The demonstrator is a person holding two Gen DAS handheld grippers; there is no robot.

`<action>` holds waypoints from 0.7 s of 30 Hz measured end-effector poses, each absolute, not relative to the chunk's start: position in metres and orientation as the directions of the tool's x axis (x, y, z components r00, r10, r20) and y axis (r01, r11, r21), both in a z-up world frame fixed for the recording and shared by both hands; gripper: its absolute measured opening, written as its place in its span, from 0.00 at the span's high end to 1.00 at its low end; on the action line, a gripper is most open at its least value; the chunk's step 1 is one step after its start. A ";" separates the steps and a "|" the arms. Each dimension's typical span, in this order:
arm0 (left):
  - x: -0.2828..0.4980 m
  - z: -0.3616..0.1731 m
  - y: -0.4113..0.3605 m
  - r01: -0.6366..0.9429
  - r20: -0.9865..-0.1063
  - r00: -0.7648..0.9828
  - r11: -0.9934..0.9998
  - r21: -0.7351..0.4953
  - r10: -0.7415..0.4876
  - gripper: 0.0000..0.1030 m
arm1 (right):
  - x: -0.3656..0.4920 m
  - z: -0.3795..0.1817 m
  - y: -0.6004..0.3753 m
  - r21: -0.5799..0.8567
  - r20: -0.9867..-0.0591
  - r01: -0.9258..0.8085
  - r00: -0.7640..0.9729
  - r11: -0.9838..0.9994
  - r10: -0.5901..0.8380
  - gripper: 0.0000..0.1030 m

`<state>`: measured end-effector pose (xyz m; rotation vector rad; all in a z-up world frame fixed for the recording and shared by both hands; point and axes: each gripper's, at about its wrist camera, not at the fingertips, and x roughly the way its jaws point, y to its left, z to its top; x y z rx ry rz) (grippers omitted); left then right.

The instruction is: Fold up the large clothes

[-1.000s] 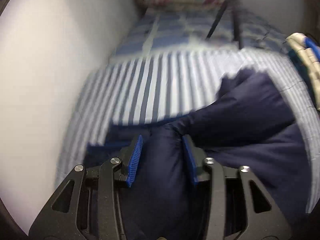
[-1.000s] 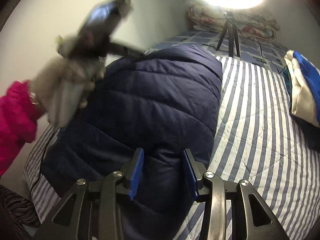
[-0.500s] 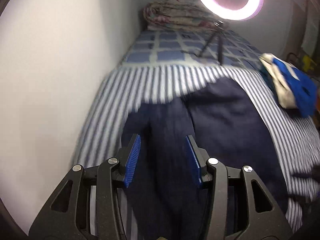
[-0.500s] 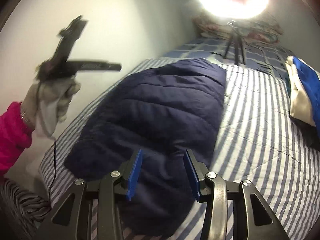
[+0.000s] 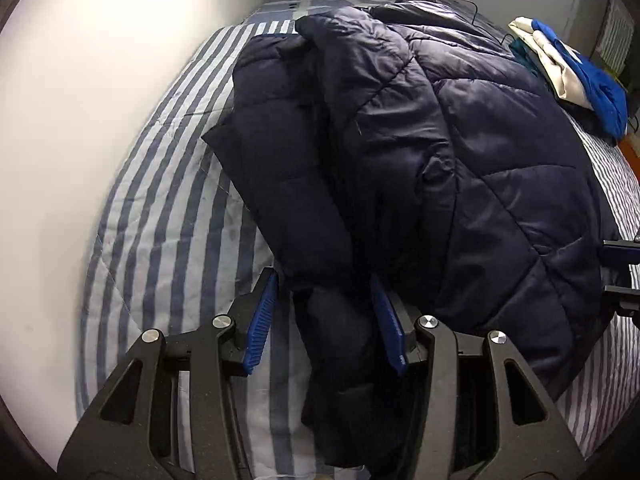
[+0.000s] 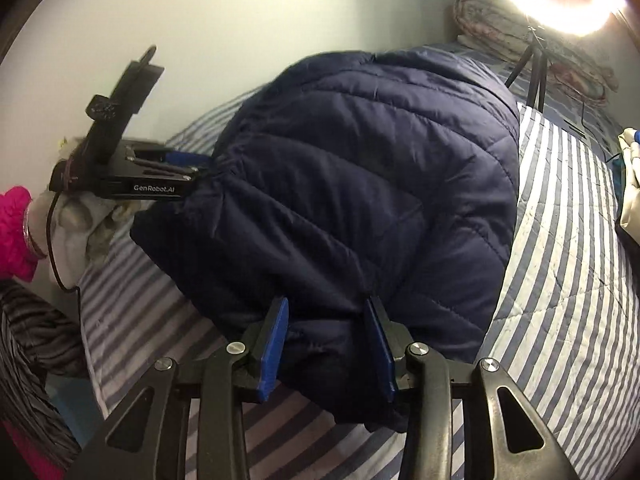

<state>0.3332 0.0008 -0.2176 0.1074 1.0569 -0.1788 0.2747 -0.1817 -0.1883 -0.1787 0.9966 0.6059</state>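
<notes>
Item: navy jacket (image 6: 360,184), bunched mid-bed (image 6: 560,280). Left hand-held gripper (image 5: 326,316) and right hand-held gripper (image 6: 326,340) each pinch its near edge. We should lift evenly, keeping the hem taut and corners aligned.

Navy quilted jacket (image 6: 360,184) on striped bedspread (image 6: 560,280), right gripper (image 6: 328,340) jaws clamping its hem

One jacket (image 5: 460,152), two tools (image 5: 324,320) (image 6: 326,340)
</notes>
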 end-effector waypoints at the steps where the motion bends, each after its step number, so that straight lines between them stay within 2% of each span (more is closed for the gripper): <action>1: 0.334 -0.216 0.004 0.185 -0.875 0.471 0.982 -0.030 -0.115 0.51 | 0.273 -0.186 -0.182 0.119 -0.830 -0.561 0.397 0.819 0.392 0.59; 4: 0.334 -0.204 0.028 0.145 -0.860 0.452 0.971 -0.190 -0.236 0.50 | 0.268 -0.171 -0.193 0.140 -0.809 -0.579 0.400 0.803 0.430 0.61; 6: 0.337 -0.195 0.050 0.097 -0.837 0.447 0.947 -0.306 -0.316 0.40 | 0.265 -0.159 -0.211 0.163 -0.770 -0.564 0.441 0.810 0.461 0.53; 7: 0.339 -0.192 0.061 0.068 -0.823 0.455 0.935 -0.349 -0.340 0.32 | 0.267 -0.155 -0.224 0.181 -0.747 -0.544 0.466 0.819 0.475 0.43; 8: 0.340 -0.190 0.073 0.030 -0.800 0.471 0.913 -0.407 -0.372 0.28 | 0.269 -0.153 -0.232 0.197 -0.731 -0.526 0.483 0.827 0.482 0.37; 11: 0.348 -0.191 0.110 -0.082 -0.727 0.493 0.806 -0.586 -0.478 0.28 | 0.285 -0.153 -0.274 0.314 -0.688 -0.414 0.521 0.854 0.505 0.32; 15: 0.364 -0.208 0.125 -0.141 -0.685 0.464 0.717 -0.683 -0.561 0.28 | 0.309 -0.171 -0.311 0.468 -0.669 -0.304 0.491 0.830 0.558 0.30; 21: 0.383 -0.231 0.123 -0.129 -0.671 0.405 0.687 -0.715 -0.622 0.28 | 0.327 -0.194 -0.325 0.562 -0.652 -0.249 0.453 0.788 0.608 0.28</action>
